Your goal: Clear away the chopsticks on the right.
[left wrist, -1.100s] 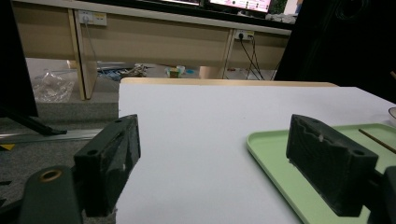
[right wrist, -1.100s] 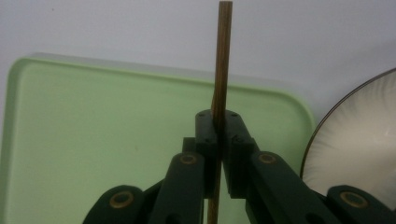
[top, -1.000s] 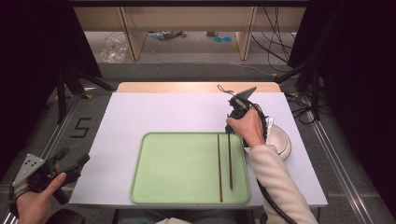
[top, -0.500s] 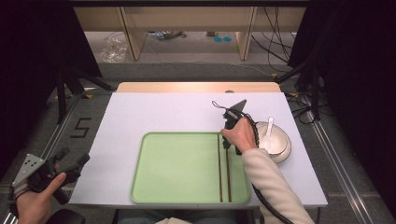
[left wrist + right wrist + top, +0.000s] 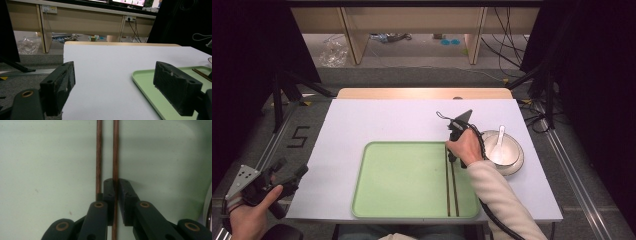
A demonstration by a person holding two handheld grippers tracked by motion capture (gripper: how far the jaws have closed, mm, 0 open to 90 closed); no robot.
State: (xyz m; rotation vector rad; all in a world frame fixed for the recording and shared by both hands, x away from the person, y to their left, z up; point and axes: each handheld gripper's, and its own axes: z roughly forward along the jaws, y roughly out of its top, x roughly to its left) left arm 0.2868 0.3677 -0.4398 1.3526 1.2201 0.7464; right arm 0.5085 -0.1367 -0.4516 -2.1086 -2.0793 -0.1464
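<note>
Gripping: one chopstick (image 5: 115,150) is pinched between the nearly closed jaws of the right gripper (image 5: 115,182); the second chopstick (image 5: 99,157) lies just beside, at 9 o'clock.
Place: both are laid on the green tray (image 5: 402,175), toward 3 o'clock.
Left gripper (image 5: 115,82): held wide apart, nothing between, off the table's 8 o'clock corner.
High view: a bowl (image 5: 512,155) with a spoon (image 5: 499,142) is seen at 3 o'clock of the hand.

Two chopsticks (image 5: 451,180) are counted on one green tray (image 5: 402,180), one of them between the jaws of the right gripper (image 5: 452,156). One white bowl (image 5: 512,157) with one spoon (image 5: 498,145) is seen just beside that gripper.
</note>
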